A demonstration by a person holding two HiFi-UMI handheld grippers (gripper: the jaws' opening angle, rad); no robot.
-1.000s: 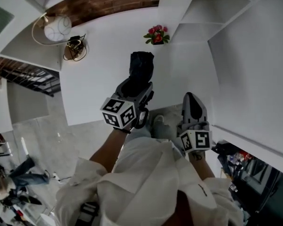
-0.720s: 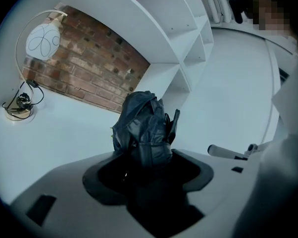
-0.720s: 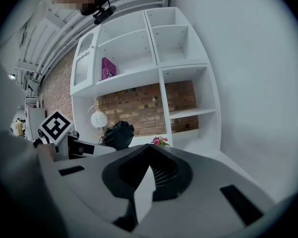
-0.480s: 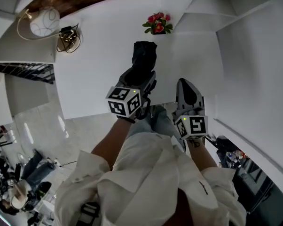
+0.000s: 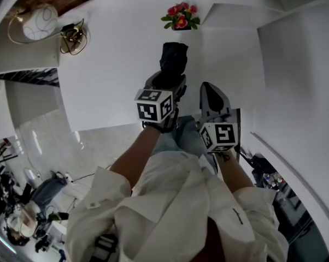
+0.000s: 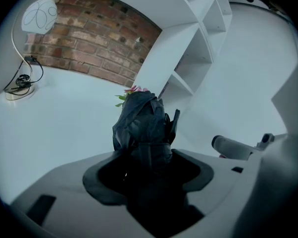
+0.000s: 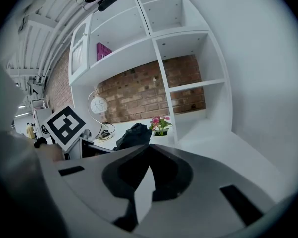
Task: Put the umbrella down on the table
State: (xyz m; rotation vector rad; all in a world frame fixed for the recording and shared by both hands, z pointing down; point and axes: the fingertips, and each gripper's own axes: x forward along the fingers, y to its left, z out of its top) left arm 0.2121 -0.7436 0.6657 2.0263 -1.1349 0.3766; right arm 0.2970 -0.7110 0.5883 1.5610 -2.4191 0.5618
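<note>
Your left tool (image 5: 171,83) was clenched on the black folded umbrella (image 5: 174,59), which stuck out toward 12 o'clock over the white counter (image 5: 115,64). Whether it touched the counter, I could not tell. Your right tool (image 5: 206,89) was just beside the left one, at 3 o'clock, jaws pressed together on nothing. Flowers (image 5: 179,16) stood at 12 o'clock from the umbrella, a lamp (image 5: 39,22) at 10 o'clock.
</note>
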